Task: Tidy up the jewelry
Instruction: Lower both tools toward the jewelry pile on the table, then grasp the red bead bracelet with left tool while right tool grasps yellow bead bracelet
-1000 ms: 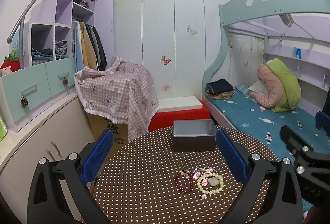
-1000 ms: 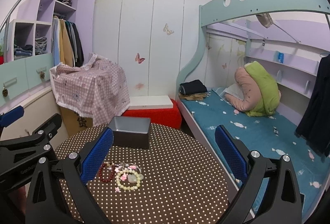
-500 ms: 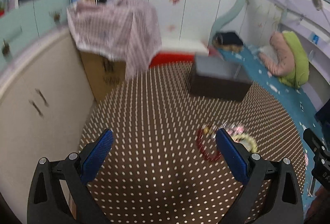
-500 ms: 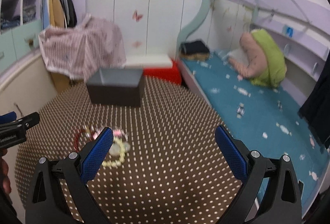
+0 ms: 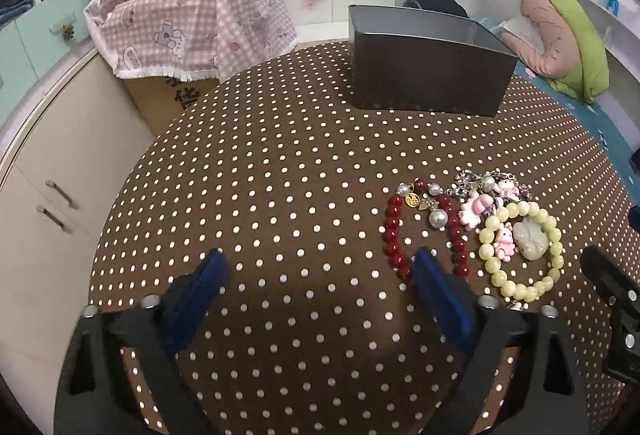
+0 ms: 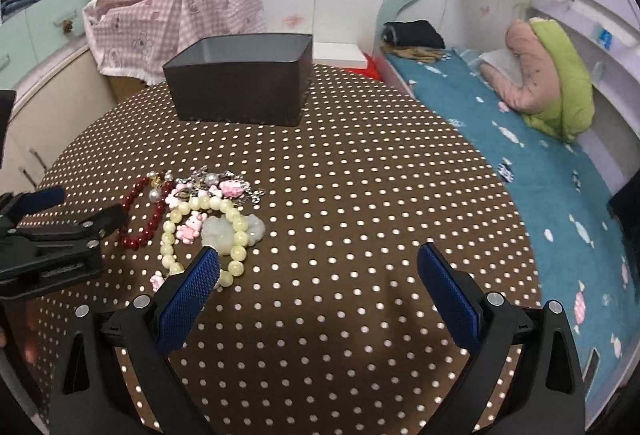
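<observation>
On the brown polka-dot table (image 5: pixel 280 175) lie a red bead bracelet (image 5: pixel 390 231), a pale green bead bracelet (image 5: pixel 486 253) with a jade pendant, and a silver chain with pink charms (image 5: pixel 472 211). Behind them stands an open dark box (image 5: pixel 424 75). My left gripper (image 5: pixel 320 263) hangs low over the cloth. Its jaws are closing with nothing between them, and the right finger is beside the red bracelet. My right gripper (image 6: pixel 319 255) is open and empty, its left finger beside the green bracelet (image 6: pixel 168 231). The red bracelet (image 6: pixel 154 219) and the box (image 6: pixel 240 83) also show there.
A bed with a blue sheet (image 6: pixel 520 139) runs along the table's right side. A carton under a pink checked cloth (image 5: pixel 188 19) and a cream cabinet (image 5: pixel 60 139) stand to the left. The left gripper's body (image 6: pixel 60 231) juts in beside the jewelry.
Both grippers have dropped and tilted down toward the table, so the jewelry now lies close in front of the fingers. The left jaws have narrowed slightly.
</observation>
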`<state>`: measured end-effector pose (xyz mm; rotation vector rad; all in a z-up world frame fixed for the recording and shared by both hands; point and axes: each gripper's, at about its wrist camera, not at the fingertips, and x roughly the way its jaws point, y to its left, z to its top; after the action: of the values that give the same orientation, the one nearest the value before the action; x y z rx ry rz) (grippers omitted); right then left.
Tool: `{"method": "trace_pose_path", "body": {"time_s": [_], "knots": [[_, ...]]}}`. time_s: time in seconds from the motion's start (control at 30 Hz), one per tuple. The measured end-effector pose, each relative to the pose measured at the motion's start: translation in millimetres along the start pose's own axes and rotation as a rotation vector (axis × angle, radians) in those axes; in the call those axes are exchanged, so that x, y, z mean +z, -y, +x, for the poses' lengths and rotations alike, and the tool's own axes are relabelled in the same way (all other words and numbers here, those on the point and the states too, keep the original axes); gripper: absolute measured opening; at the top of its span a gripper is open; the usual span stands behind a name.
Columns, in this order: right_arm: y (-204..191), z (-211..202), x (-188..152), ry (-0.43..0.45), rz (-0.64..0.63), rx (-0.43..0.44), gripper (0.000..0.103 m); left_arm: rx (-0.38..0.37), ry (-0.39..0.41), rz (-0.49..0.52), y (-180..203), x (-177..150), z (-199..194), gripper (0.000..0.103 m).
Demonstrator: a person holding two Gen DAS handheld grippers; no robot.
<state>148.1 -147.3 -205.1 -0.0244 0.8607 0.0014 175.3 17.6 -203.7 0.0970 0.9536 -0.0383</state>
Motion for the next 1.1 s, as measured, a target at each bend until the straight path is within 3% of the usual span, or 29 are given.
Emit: {"method": "trace_pose_path", "body": {"time_s": [0.03,0.13,0.2,0.23,0.27,0.33,0.43,0.53,0.63,0.87,1.1], "knots": [[-0.4,2.3,-0.1,-0.005,0.000,0.004,0.096,-0.010,-0.009,0.000,-1.6,-0.1,3.2,0.073],[-2.2,6.9,0.8,-0.011,-0.004,0.038,0.095,-0.058,-0.007,-0.005,-6.4,-0.3,5.0,0.055],[-5.3,9.7,1.7,-0.019,-0.016,0.046,0.095,-0.070,0.009,0.014,-6.4,0.6,4.4,0.035],[-7.3,11.6,2.2,-0.023,-0.022,0.056,0.087,-0.071,0.015,0.019,-6.6,0.8,4.0,0.016],[-8.6,12.7,2.6,-0.030,-0.025,0.060,0.071,-0.074,0.019,0.023,-5.2,-0.8,2.8,0.006],[-10.7,17.7,4.7,-0.052,-0.026,0.081,0.055,-0.089,0.022,0.026,-5.5,-2.3,2.5,0.006],[-17.9,23.7,5.8,-0.081,-0.040,0.107,0.043,-0.171,0.015,0.005,-9.8,-5.3,-0.9,0.006],[-21.6,26.8,4.4,-0.089,-0.047,0.139,0.030,-0.200,0.026,0.010,-8.7,-6.1,-7.9,0.006],[-22.5,25.7,3.4,-0.084,-0.042,0.174,0.010,-0.242,0.042,-0.001,-10.9,-6.6,-17.9,0.006],[-20.9,5.9,7.7,-0.032,-0.025,0.239,0.010,-0.339,0.090,-0.006,-15.2,2.2,-45.2,0.006],[-14.6,-36.7,43.3,0.075,-0.017,0.305,0.010,-0.416,0.166,0.008,-15.7,30.7,-80.0,0.006]]}}
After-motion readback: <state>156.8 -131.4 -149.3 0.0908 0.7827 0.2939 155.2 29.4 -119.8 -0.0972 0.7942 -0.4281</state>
